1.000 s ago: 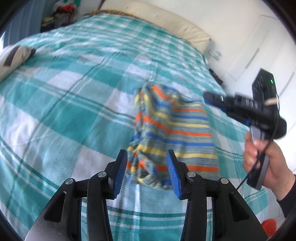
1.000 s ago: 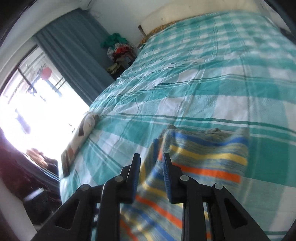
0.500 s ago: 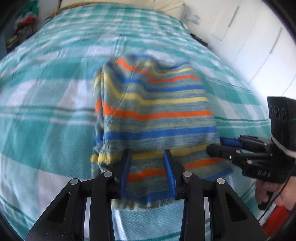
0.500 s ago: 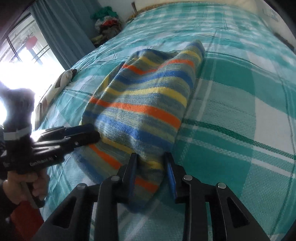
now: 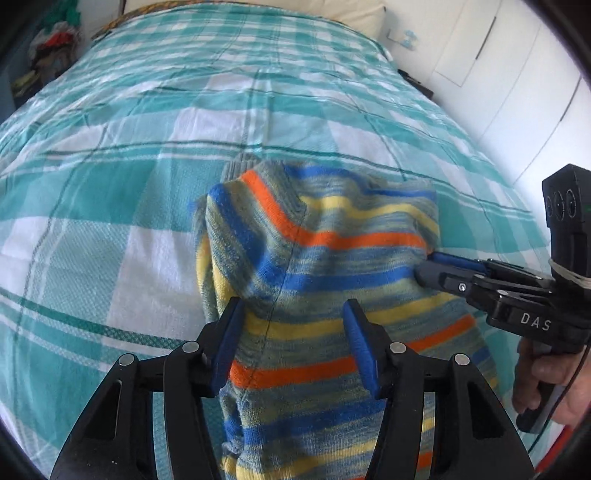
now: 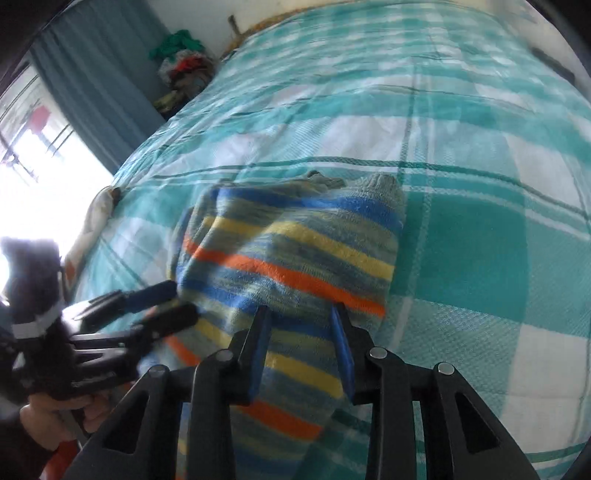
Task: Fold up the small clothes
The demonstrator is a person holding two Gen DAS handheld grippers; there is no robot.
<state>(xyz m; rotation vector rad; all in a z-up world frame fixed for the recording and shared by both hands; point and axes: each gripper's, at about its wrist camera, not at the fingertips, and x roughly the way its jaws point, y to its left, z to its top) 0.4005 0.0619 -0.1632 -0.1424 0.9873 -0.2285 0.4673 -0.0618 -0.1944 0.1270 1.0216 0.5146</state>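
Striped knit garment (image 5: 325, 258) on teal checked bedspread (image 5: 129, 155), left claw (image 5: 291, 343) apart, right claw (image 6: 301, 350) apart

little striped knit sweater (image 5: 332, 258) (orange, blue, yellow bands) lying folded over, bunched, on the bed

Loads of open bed (image 5: 110, 229) all around the striped sweater (image 5: 325, 266), especially toward the far edge by the pillow (image 5: 354, 18). Only real clutter is at the near edge: the left gripper (image 5: 291, 339) and right gripper (image 6: 301, 343) both hang over the sweater, close beside each other.
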